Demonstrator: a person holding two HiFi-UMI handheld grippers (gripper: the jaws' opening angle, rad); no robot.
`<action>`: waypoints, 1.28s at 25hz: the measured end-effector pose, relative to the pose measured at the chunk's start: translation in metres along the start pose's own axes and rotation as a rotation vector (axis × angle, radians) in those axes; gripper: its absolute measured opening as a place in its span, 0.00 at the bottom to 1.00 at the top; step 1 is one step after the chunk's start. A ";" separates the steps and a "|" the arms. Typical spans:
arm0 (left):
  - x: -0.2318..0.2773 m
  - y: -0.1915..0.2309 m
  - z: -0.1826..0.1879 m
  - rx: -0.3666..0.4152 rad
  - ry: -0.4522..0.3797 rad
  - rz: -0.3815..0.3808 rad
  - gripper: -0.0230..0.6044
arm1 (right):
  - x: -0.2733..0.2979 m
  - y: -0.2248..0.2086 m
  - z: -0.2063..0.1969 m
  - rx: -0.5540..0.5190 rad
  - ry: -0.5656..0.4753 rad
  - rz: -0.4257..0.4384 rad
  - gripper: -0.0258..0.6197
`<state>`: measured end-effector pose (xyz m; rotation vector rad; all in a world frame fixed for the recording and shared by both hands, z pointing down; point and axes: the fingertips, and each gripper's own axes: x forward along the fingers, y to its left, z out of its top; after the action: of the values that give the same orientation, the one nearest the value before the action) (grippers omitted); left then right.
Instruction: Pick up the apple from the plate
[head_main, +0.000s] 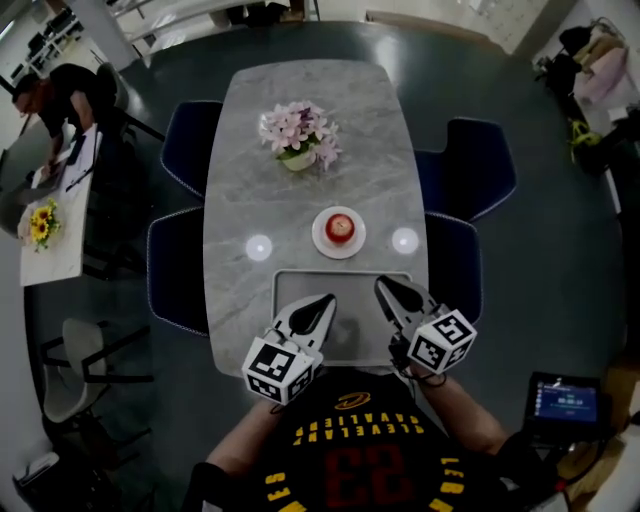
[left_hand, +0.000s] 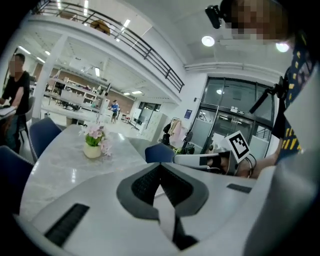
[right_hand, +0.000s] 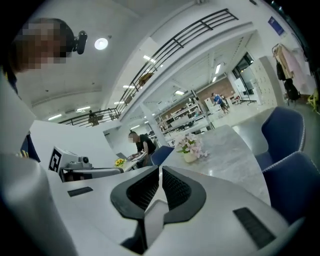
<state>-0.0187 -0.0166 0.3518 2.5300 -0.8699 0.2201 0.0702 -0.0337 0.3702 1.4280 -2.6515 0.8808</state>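
A red apple (head_main: 340, 227) sits on a small white plate (head_main: 322, 243) in the middle of the grey marble table (head_main: 240, 180). Both grippers hover over a grey tray (head_main: 290, 285) at the table's near edge, a short way short of the plate. My left gripper (head_main: 327, 299) points toward the plate from the left, jaws shut on nothing. My right gripper (head_main: 382, 285) points in from the right, also shut and empty. Neither gripper view shows the apple; the left gripper (left_hand: 160, 167) and right gripper (right_hand: 160, 170) both look out level over the table.
A vase of pink flowers (head_main: 298, 135) stands on the table beyond the plate. Blue chairs (head_main: 185, 140) line both long sides. A person (head_main: 60, 100) bends over another table at far left. A lit screen (head_main: 565, 400) lies on the floor at right.
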 end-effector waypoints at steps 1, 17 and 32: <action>-0.002 -0.006 0.007 0.035 -0.020 0.005 0.04 | -0.001 0.008 0.005 -0.028 -0.016 0.005 0.08; -0.035 -0.048 0.067 0.153 -0.165 0.000 0.04 | -0.041 0.082 0.071 -0.412 -0.210 -0.031 0.08; -0.019 -0.030 0.052 0.179 -0.141 0.018 0.04 | -0.024 0.066 0.061 -0.435 -0.193 -0.034 0.08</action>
<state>-0.0147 -0.0099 0.2894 2.7321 -0.9663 0.1314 0.0485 -0.0163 0.2816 1.4945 -2.7054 0.1459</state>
